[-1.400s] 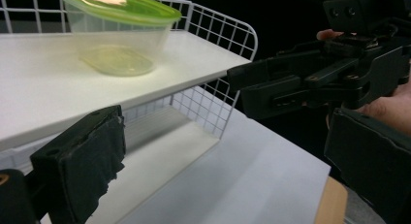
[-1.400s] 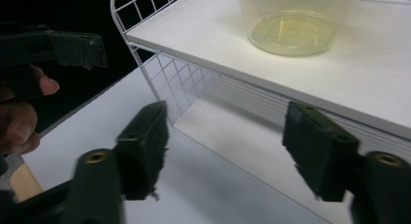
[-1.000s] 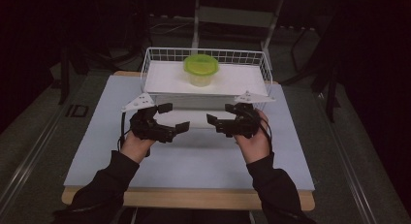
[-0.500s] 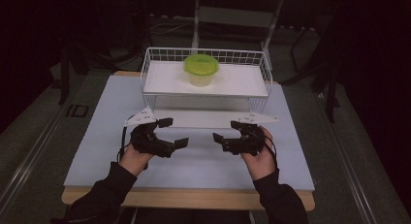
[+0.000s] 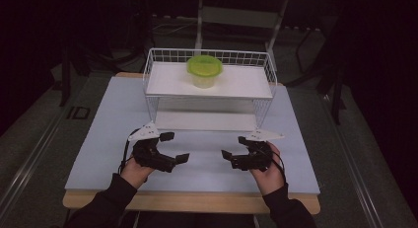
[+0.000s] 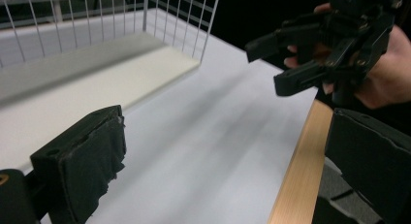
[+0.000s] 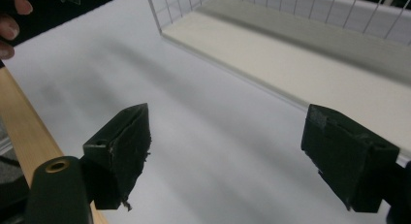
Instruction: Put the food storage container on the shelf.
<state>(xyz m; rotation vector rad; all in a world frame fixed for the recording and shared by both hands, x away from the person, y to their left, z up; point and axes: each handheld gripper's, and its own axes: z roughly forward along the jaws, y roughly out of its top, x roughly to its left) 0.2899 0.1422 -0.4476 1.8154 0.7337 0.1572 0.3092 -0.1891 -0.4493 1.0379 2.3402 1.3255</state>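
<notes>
A small container with a green lid point(image 5: 204, 70) stands on the top shelf of a white wire rack point(image 5: 157, 82) at the back of the table. My left gripper point(image 5: 175, 147) hovers over the white table top point(image 5: 98, 134) near its front, open and holding nothing. My right gripper point(image 5: 235, 147) faces it from the right, also open and empty. In the left gripper view my own jaws point(image 6: 223, 175) stand wide apart, and the right gripper point(image 6: 269, 64) shows farther off in a hand. The right gripper view has its jaws point(image 7: 232, 151) spread over bare table.
The rack's lower white board point(image 5: 207, 120) lies on the table just behind both grippers, also seen as the board point(image 6: 97, 73) and the board point(image 7: 315, 59). A wooden strip point(image 5: 187, 201) edges the table's front. Dark floor and chair legs surround the table.
Both grippers have drawn back from the rack toward the table's front edge and moved a little farther apart. Their jaws stay open.
</notes>
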